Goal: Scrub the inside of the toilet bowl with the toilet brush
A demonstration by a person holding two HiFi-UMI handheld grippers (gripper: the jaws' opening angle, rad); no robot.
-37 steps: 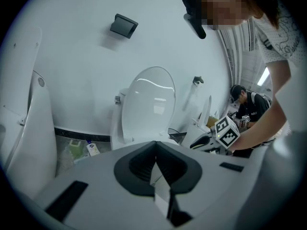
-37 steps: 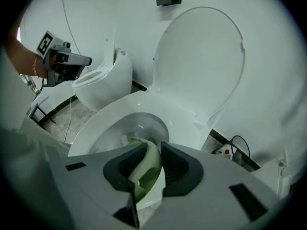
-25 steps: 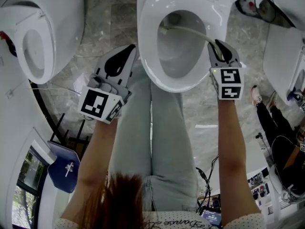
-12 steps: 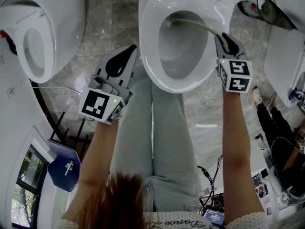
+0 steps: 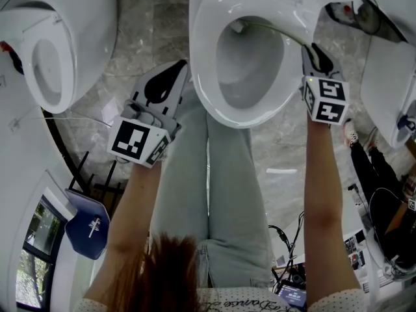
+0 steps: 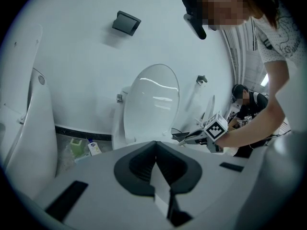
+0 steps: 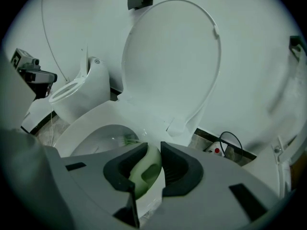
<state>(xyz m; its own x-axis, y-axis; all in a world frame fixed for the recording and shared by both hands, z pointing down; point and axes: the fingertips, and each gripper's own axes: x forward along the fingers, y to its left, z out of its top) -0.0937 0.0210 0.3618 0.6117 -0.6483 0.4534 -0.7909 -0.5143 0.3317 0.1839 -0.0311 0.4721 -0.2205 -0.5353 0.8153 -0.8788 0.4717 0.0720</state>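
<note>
The white toilet bowl (image 5: 209, 70) stands open ahead of me with its seat lid (image 7: 172, 61) raised against the wall. My right gripper (image 5: 316, 56) sits at the bowl's right rim, shut on the pale green handle of the toilet brush (image 7: 146, 171). The thin handle (image 5: 276, 31) slants up-left into the bowl, and the brush head (image 5: 238, 25) rests against the far inner wall, its bristles (image 7: 128, 139) showing under the rim. My left gripper (image 5: 162, 83) hovers left of the bowl, above my leg, shut with nothing between its pads (image 6: 154, 164).
A second white toilet (image 5: 55, 44) stands at the left. Another white fixture (image 5: 390, 77) is at the right, with a cable and red-capped item (image 7: 218, 151) on the marble floor behind. Bottles (image 6: 82, 147) sit by the wall. Another person (image 5: 374, 174) crouches at the right.
My right gripper has moved right and farther away along the bowl's rim, and the brush head has slid toward the far inner wall. The left gripper has stayed put.
</note>
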